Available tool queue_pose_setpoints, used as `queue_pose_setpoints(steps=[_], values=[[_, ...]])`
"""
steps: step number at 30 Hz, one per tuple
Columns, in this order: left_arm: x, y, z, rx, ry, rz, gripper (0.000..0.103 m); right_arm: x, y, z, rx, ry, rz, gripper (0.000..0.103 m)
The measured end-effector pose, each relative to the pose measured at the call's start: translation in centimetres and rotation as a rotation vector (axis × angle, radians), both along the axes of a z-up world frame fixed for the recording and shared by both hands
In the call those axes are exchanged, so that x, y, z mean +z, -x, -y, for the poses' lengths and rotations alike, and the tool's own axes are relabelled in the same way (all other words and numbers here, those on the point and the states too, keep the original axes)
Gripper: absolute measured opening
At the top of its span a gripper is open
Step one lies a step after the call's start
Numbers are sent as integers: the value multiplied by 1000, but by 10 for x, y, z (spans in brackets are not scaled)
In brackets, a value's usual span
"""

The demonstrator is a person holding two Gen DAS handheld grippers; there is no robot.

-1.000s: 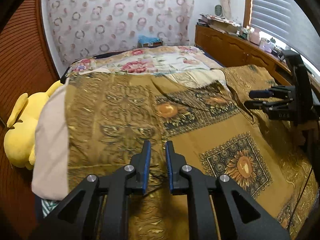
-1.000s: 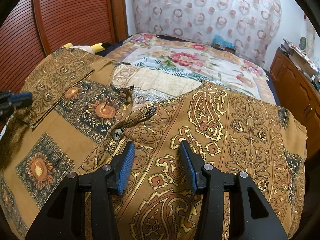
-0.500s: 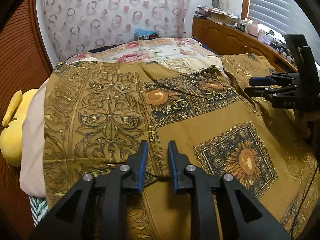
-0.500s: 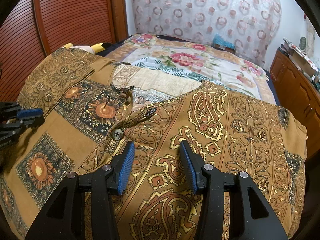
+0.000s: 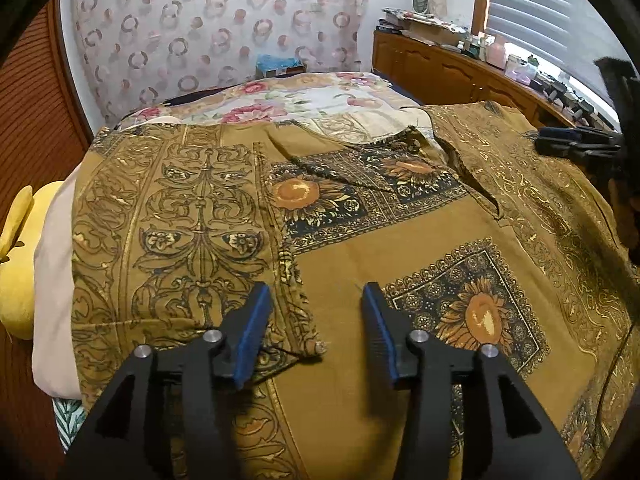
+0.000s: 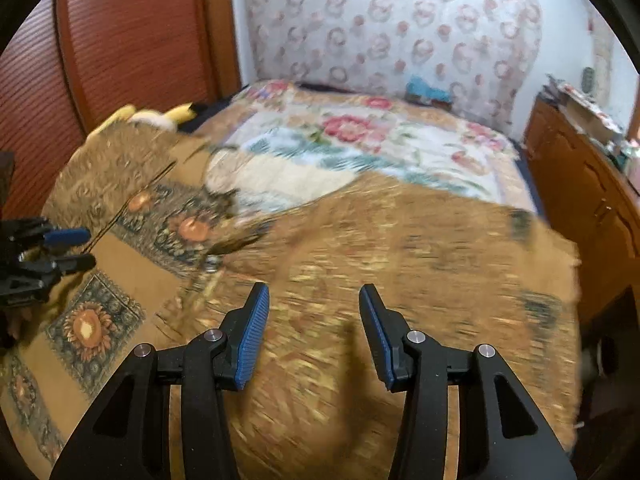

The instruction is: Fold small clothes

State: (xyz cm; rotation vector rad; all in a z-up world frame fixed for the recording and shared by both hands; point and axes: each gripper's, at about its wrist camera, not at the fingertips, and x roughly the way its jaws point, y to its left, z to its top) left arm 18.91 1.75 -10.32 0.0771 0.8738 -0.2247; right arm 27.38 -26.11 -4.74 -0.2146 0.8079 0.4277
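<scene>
A brown-gold shirt [image 5: 400, 248] with sunflower squares lies spread on the bed. Its left side flap [image 5: 180, 220] is folded over onto the front. The flap's corner [image 5: 316, 346] rests flat just below my left gripper [image 5: 316, 292], whose jaws are opening with nothing pressed between the pads. My right gripper [image 6: 313, 292] hovers over the shirt's paisley right half [image 6: 400, 248], its jaws opening too and holding nothing; that view is motion-blurred. Each gripper shows at the edge of the other's view: the right gripper [image 5: 560, 144], the left gripper [image 6: 68, 248].
A floral bedspread [image 5: 320, 96] covers the bed beyond the shirt. A yellow plush toy [image 5: 16, 264] and a pale sheet [image 5: 52, 280] lie at the left edge. A wooden dresser [image 5: 440, 68] with clutter runs along the right, and a red-brown slatted door [image 6: 120, 40] on the left.
The left jaws have spread wide and let go of the flap's edge, which now lies flat. The right gripper has lifted and pulled back, its jaws slightly wider, blurring its view.
</scene>
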Motion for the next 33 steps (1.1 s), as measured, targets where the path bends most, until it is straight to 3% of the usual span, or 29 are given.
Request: queue_pose_setpoints(steps=[5, 12, 22, 29, 33], values=[[1, 0, 0, -3, -2, 0, 50, 7, 4, 82, -163, 41, 23, 57], [1, 0, 0, -3, -3, 0, 50, -8, 4, 173, -342, 33, -38, 57], [1, 0, 1, -2, -3, -1, 51, -25, 10, 192, -351, -58, -118, 56], [1, -1, 1, -3, -3, -1, 52, -24, 13, 186, -322, -66, -129, 40], [1, 0, 1, -3, -1, -1, 52, -23, 14, 180, -313, -9, -109, 30]])
